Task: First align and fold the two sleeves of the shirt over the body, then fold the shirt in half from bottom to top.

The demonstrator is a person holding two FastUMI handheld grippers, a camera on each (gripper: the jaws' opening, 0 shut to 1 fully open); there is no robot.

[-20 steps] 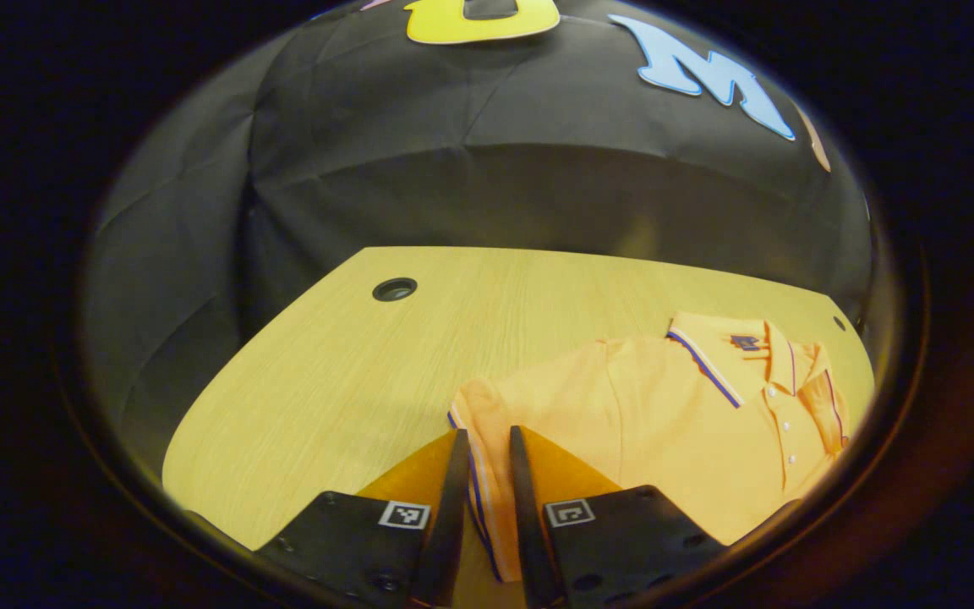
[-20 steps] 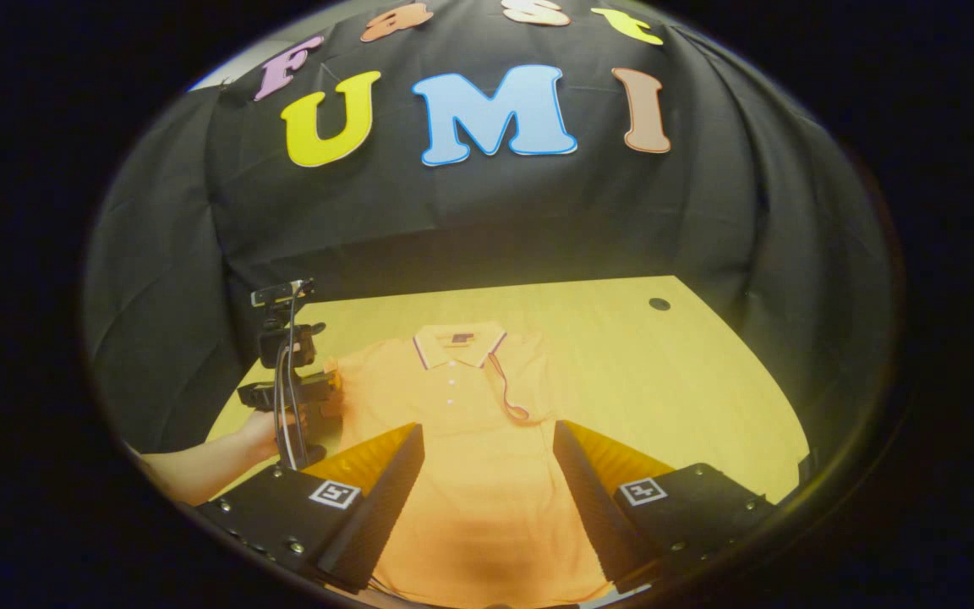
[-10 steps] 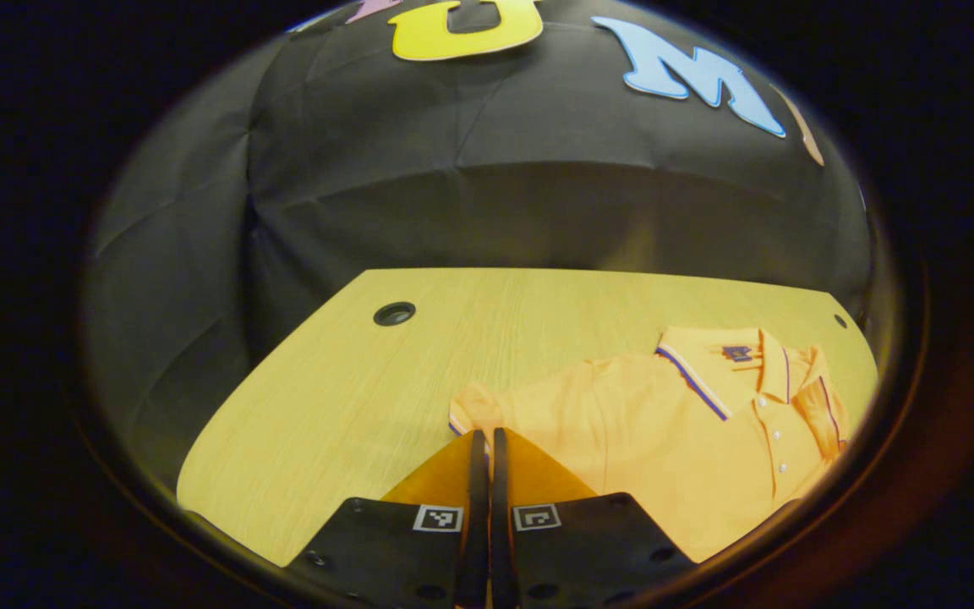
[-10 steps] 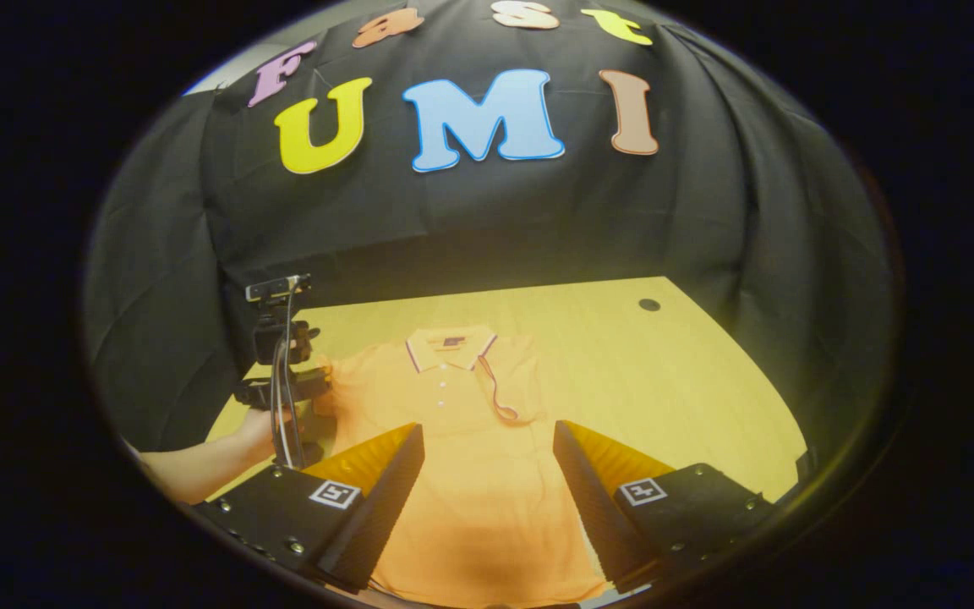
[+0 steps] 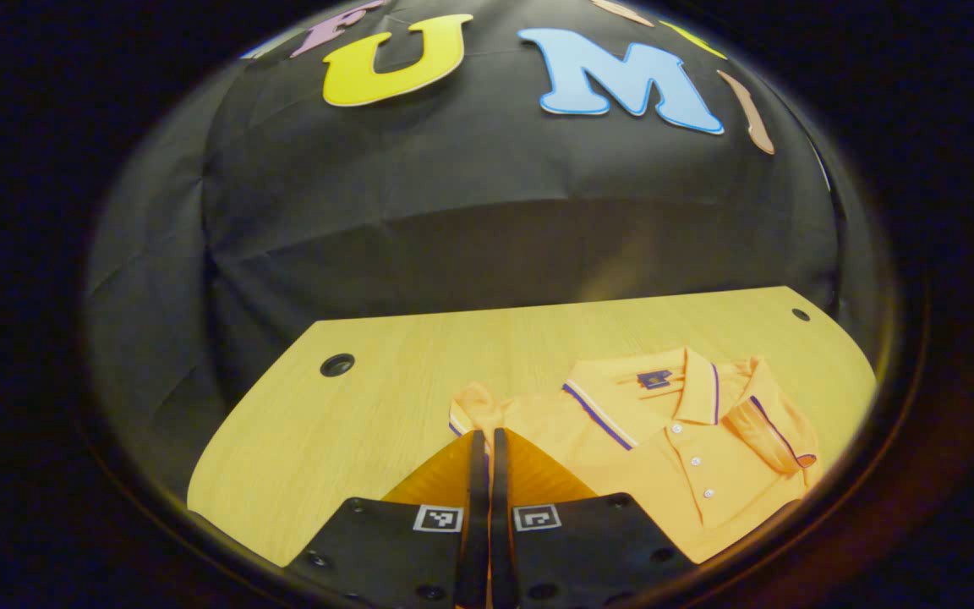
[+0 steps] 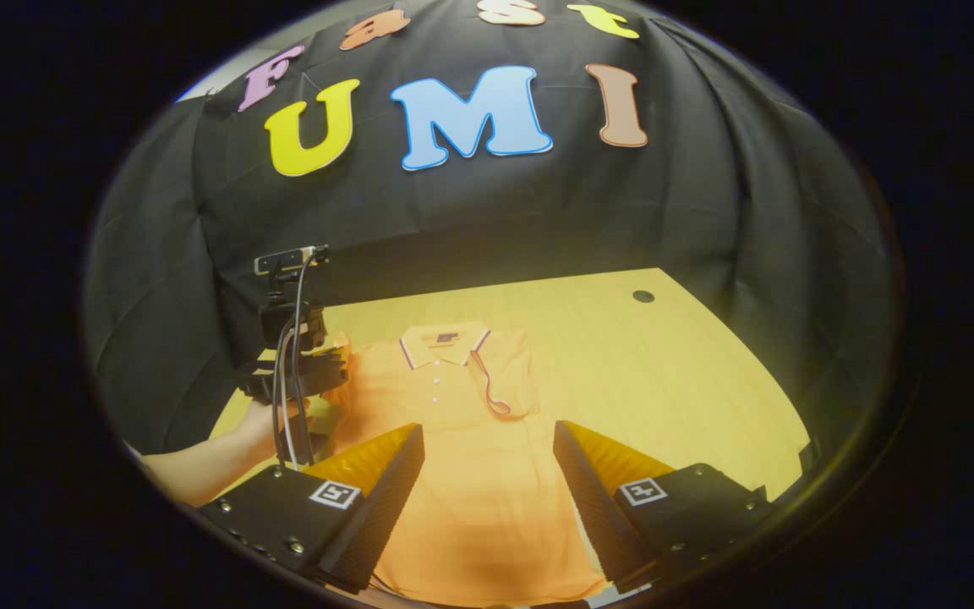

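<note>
Sleeve (image 5: 476,404) between left gripper (image 5: 484,440) jaws

Bare table (image 6: 664,364) lies open to the right of the shirt (image 6: 470,474) and behind its collar, up to the cloth wall. On the shirt's left, the left gripper (image 6: 336,372) and hand (image 6: 271,423) block the way.

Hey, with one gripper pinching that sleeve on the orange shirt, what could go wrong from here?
1. The left gripper grips only the edge of the near sleeve, so it may slip out mid-fold.
2. Pulling could drag the shirt and disturb the other sleeve, already folded over the body.
3. The right gripper hangs open above the shirt, pinning nothing.
</note>
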